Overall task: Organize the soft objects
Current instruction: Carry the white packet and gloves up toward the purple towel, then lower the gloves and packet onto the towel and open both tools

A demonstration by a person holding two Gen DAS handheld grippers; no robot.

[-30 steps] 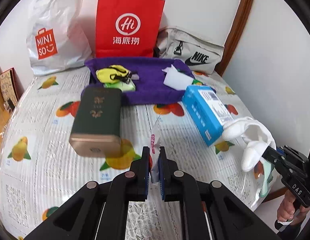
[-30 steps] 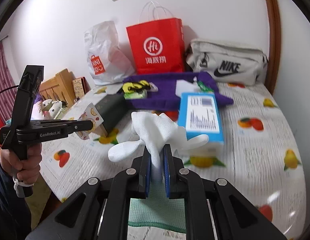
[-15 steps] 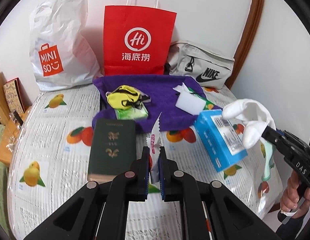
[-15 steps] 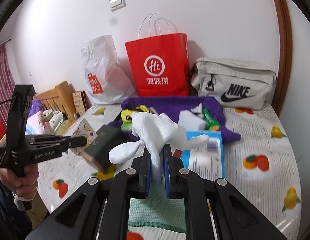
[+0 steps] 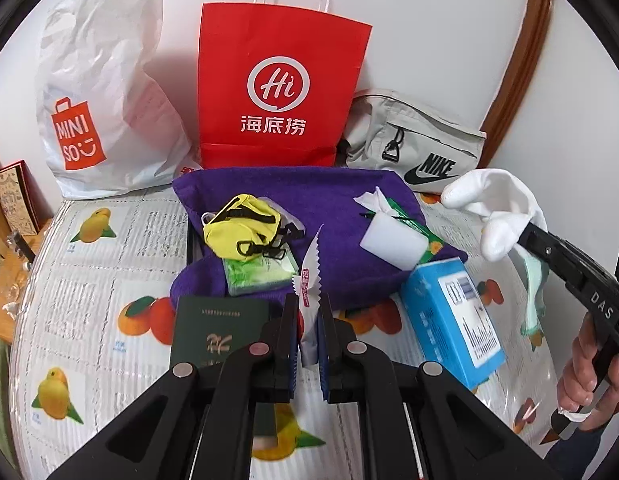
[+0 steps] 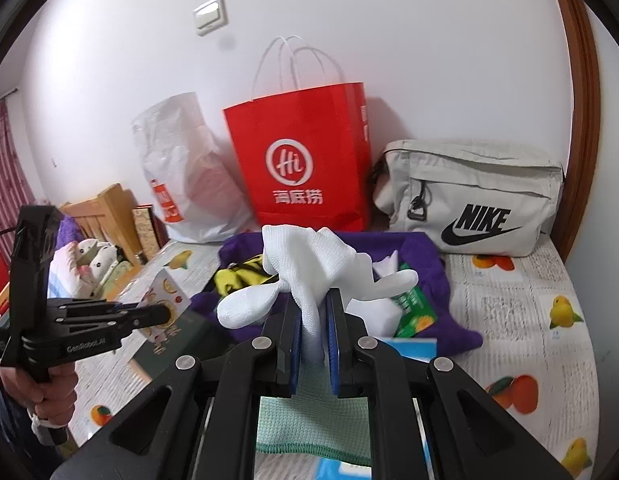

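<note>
grippers loaded above the purple cloth

left gripper (image 5: pixel 308 320) pinches a small white sachet (image 5: pixel 310 280) at the purple cloth (image 5: pixel 329 196) near edge. right gripper (image 6: pixel 313 320) clamps a white glove (image 6: pixel 309 268) and green cloth (image 6: pixel 313 428) over that edge; bare tabletop (image 6: pixel 521 320) lies right of the cloth.

Take the towel (image 5: pixel 333 208) as the marker, spread on the table (image 5: pixel 109 272). Behind it stands the paper bag (image 5: pixel 281 92), with the plastic bag (image 5: pixel 105 92) to the left of that and the sling bag (image 5: pixel 413 140) to the right. On the towel's left part sits the small pouch (image 5: pixel 241 232), resting on the tissue pack (image 5: pixel 261 276). On its right part lies the sponge block (image 5: pixel 393 240). Before the towel's left corner lies the booklet (image 5: pixel 217 332); before its right corner, touching the edge, the box (image 5: pixel 453 320).
</note>
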